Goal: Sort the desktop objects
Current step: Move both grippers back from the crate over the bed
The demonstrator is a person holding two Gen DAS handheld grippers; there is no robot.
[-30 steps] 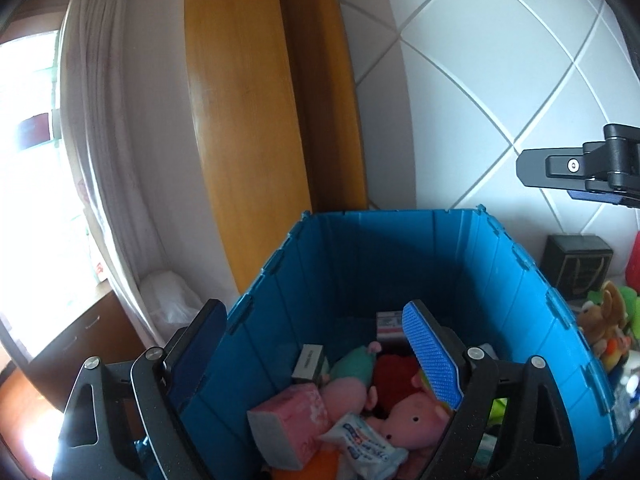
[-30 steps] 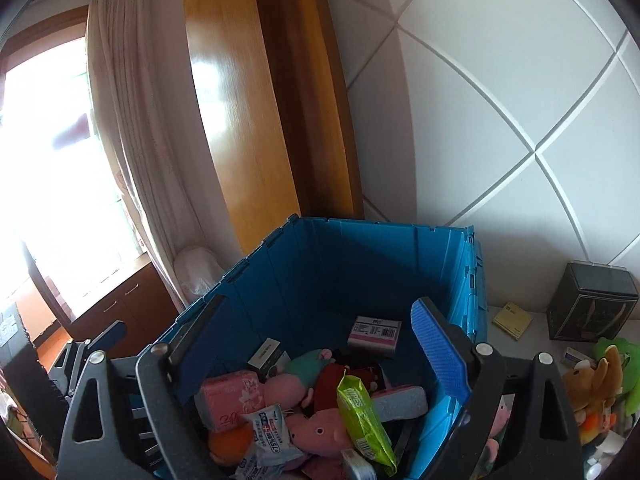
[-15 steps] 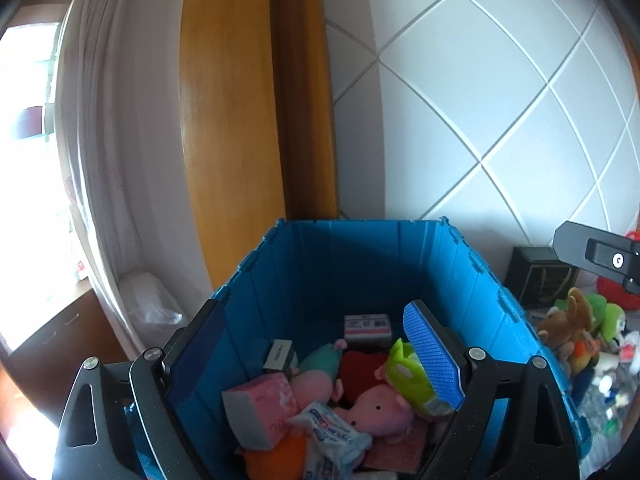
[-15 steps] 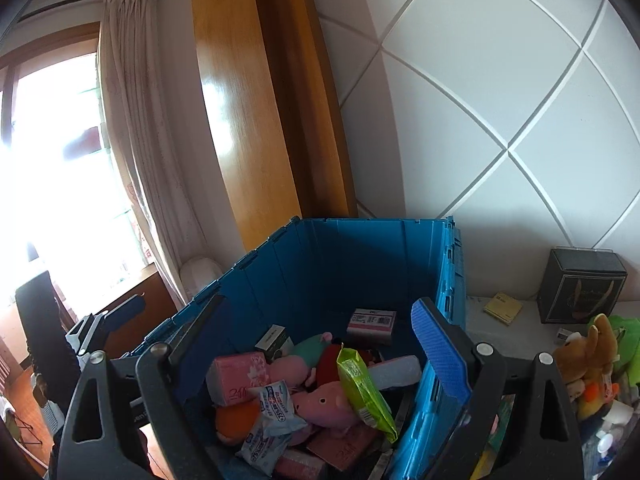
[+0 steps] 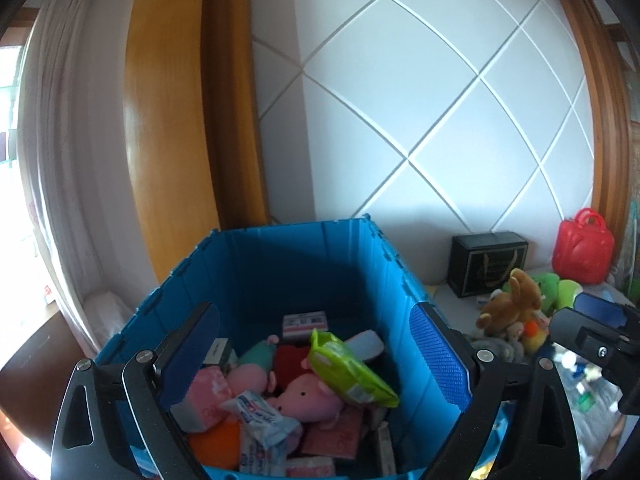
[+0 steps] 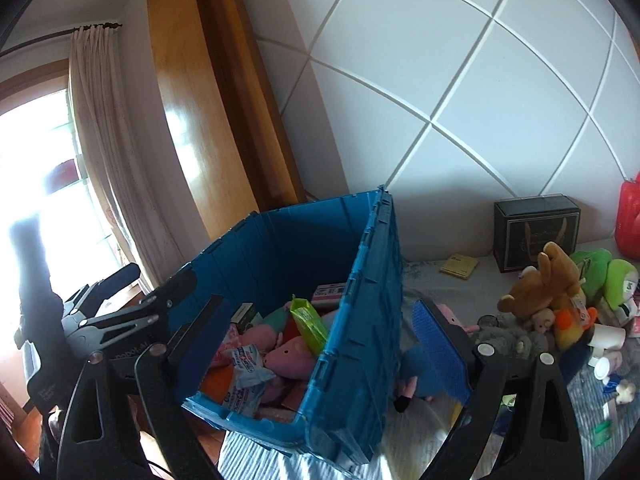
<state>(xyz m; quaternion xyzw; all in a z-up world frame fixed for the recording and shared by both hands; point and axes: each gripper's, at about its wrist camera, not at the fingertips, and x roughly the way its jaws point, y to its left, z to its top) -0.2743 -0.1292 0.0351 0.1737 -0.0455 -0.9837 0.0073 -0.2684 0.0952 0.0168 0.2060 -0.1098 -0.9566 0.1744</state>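
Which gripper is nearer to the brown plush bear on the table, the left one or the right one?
Right. The right gripper is beside the blue crate, with the brown plush bear just ahead to its right. The left gripper, jaws opening and empty, faces into the crate, farther away.

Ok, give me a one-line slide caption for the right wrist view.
Open right gripper straddles the blue crate wall, green packet lying among the toys inside, plush pile waiting alongside.

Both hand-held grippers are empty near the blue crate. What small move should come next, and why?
Probably swing the right hand-held gripper toward the brown plush toy. Its jaws are open and hold nothing, the blue crate already holds toys, and that pile beside it is unsorted.
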